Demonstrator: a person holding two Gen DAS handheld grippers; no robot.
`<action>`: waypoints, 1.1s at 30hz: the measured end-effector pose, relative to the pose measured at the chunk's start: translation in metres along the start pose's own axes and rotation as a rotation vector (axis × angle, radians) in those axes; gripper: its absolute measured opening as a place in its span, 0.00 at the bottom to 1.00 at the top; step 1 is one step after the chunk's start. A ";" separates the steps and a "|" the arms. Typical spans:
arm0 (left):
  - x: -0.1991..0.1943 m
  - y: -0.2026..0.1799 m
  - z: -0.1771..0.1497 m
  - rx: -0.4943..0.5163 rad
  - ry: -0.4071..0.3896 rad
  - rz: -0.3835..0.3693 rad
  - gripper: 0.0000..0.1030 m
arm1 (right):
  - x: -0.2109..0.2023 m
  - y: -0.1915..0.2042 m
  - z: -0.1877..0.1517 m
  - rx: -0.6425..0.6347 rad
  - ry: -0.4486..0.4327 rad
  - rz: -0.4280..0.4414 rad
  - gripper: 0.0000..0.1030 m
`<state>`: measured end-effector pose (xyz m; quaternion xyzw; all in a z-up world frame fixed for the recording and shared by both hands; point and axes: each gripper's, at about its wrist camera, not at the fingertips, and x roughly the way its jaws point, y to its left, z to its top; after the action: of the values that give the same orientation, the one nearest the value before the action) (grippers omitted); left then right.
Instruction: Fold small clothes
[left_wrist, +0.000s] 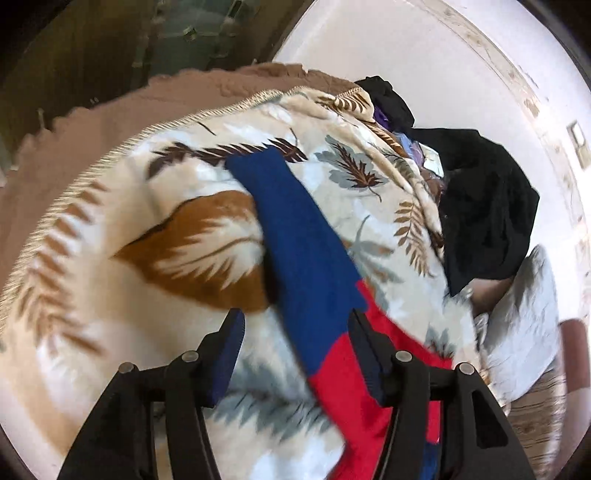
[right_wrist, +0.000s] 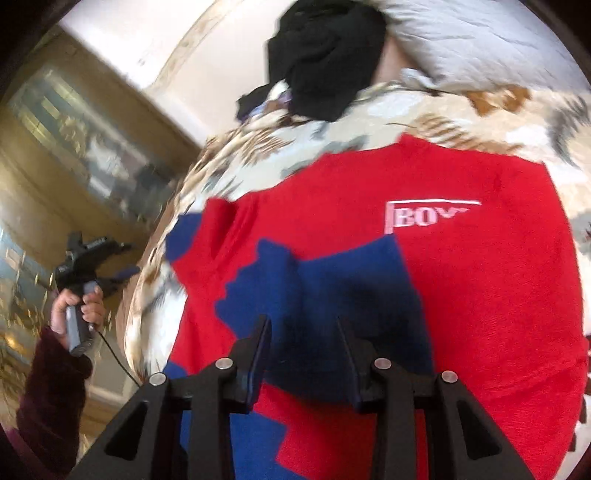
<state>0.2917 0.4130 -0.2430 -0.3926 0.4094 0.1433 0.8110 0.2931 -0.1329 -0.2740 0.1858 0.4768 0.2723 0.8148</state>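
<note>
1. Right gripper (right_wrist: 301, 326): yours, jaws apart over the folded blue sleeve (right_wrist: 332, 295), grasping nothing that shows.
2. Left gripper (left_wrist: 295, 332): jaws apart, released, other sleeve (left_wrist: 295, 236) lying loose below them.
3. Sweater (right_wrist: 461, 277): red, flat on the blanket (left_wrist: 129, 221). Step judged: sleeves being folded in; next, take that outstretched sleeve and lay it across the body.
4. Black clothes (left_wrist: 487, 206): heaped beyond.
5. Containers: none seen.

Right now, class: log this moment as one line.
left tool: open, empty | right tool: open over blue sleeve | red sweater: on leaf blanket
</note>
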 end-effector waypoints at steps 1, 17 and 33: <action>0.008 0.001 0.006 -0.022 -0.002 -0.025 0.57 | 0.000 -0.007 0.001 0.026 0.002 -0.004 0.55; 0.061 0.015 0.031 -0.076 0.001 -0.051 0.53 | -0.007 -0.024 0.011 0.065 -0.050 -0.028 0.57; 0.061 -0.024 0.032 0.036 -0.061 -0.076 0.07 | -0.030 -0.038 0.011 0.057 -0.144 -0.140 0.38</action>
<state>0.3609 0.4164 -0.2671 -0.3888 0.3720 0.1169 0.8347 0.3006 -0.1817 -0.2697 0.1940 0.4363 0.1870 0.8585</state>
